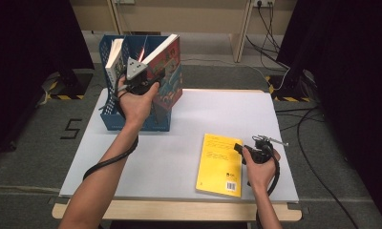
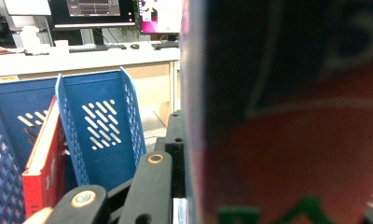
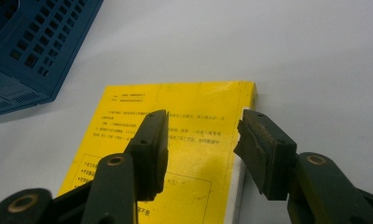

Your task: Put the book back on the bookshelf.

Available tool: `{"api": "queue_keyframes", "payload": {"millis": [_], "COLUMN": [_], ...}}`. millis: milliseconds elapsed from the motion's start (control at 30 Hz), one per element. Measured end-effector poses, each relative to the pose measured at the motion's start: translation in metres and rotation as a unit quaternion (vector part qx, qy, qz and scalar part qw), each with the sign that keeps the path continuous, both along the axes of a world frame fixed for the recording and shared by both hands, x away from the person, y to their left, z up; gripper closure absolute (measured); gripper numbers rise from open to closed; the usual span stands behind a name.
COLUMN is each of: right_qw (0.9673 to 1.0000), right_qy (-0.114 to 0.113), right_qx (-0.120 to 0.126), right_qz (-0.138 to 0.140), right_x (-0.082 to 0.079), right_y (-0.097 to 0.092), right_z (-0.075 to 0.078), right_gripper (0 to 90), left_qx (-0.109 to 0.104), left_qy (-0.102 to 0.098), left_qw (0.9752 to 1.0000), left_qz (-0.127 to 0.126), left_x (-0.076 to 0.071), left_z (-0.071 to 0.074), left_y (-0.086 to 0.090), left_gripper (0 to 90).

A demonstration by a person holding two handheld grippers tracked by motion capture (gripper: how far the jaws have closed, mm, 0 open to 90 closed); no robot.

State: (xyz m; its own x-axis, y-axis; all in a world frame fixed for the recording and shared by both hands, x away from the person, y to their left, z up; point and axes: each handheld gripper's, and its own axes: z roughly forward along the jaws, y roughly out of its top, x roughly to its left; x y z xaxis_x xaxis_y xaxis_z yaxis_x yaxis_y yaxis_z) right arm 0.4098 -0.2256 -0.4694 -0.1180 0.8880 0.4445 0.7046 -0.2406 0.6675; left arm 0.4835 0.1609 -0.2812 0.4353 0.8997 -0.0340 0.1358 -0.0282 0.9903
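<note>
The left tool (image 1: 143, 76) clamps the red book (image 1: 166, 62), spine leaning upward-right, in the blue rack (image 1: 113, 121).

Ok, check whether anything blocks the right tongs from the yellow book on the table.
Nothing visible does. The right tongs stand open directly over the right edge of the yellow book, one jaw above the cover, the other beside the edge. The blue file rack sits well off to the side.
</note>
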Motion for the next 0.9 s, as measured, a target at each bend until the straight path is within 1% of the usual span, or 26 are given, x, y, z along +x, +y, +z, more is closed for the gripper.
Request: {"api": "queue_keyframes", "payload": {"millis": [133,233,300,333,467,500,600,900], "right_qw": [1.0,1.0,1.0,1.0,1.0,1.0,1.0,1.0], "right_qy": [0.003,0.002,-0.001,0.001,-0.002,-0.001,-0.003,0.0], "right_qx": [0.002,0.001,0.002,0.002,-0.001,0.003,0.001,0.003], "right_qz": [-0.001,-0.001,-0.002,-0.001,0.0,-0.002,-0.001,-0.002], "right_x": [0.0,0.0,0.0,0.0,0.0,0.0,0.0,0.0], "right_y": [0.001,0.001,0.001,0.001,0.001,0.001,0.001,0.001], "right_z": [0.0,0.0,0.0,0.001,0.0,0.0,0.0,0.002], "right_gripper": [52.0,52.0,52.0,52.0,51.9,51.9,51.9,51.8], "left_qx": [0.0,0.001,-0.002,-0.003,0.0,-0.002,-0.001,0.001], "left_qy": [-0.001,-0.003,-0.002,-0.002,-0.002,-0.002,-0.001,0.001], "left_qw": [1.0,0.9999,0.9999,0.9999,0.9997,0.9997,0.9995,0.9988], "left_qz": [0.004,0.011,0.014,0.015,0.023,0.026,0.031,0.049], "left_x": [0.001,0.003,0.004,0.005,0.008,0.009,0.011,0.017], "left_z": [0.001,0.003,0.003,0.003,0.003,0.003,0.003,0.001], "left_y": [0.003,0.007,0.01,0.011,0.016,0.017,0.02,0.025], "left_gripper": [74.1,74.1,74.1,74.1,74.1,74.1,74.1,74.1]}}
